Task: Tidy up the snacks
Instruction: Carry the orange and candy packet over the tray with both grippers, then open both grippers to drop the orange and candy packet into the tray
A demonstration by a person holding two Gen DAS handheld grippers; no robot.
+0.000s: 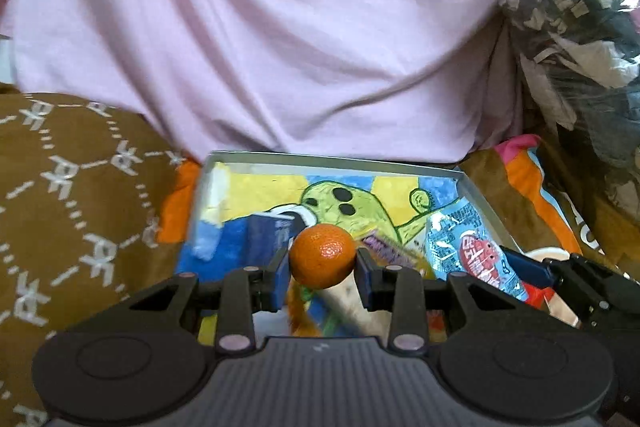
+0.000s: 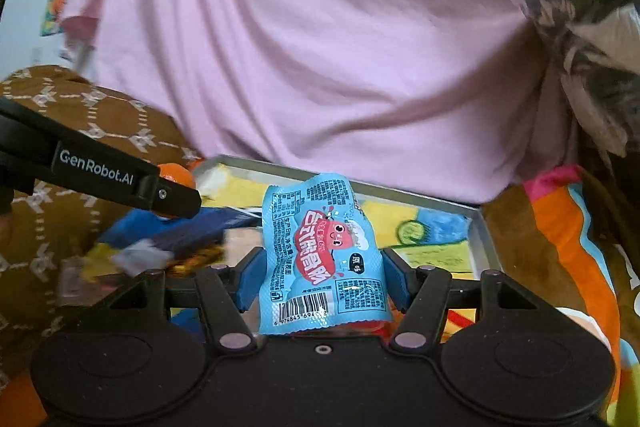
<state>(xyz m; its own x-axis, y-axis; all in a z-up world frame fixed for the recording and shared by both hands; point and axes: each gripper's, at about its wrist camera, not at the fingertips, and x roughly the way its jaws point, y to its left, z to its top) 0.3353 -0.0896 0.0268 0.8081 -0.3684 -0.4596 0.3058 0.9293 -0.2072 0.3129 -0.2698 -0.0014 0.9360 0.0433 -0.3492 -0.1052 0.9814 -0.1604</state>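
Snacks are in both claws now. The left claw (image 1: 322, 263) is pinched on a little orange (image 1: 322, 255), one pad on each side of it, and holds it up over the near part of a tray (image 1: 480, 191) with a bright cartoon picture inside. The right claw (image 2: 320, 277) is about half wide and holds a blue snack packet (image 2: 322, 255) by its two long edges. The packet stands up tall, with its barcode end near the claw and its top pointing to the far side of the tray. The tray lies just past and below both claws, on a brown blanket (image 1: 80, 187), with a big pink cloth (image 1: 280, 27) behind it. Other snacks look blurry in the tray. Both claws are close to the tray, so I think each snack only has to go forward and down to land inside.
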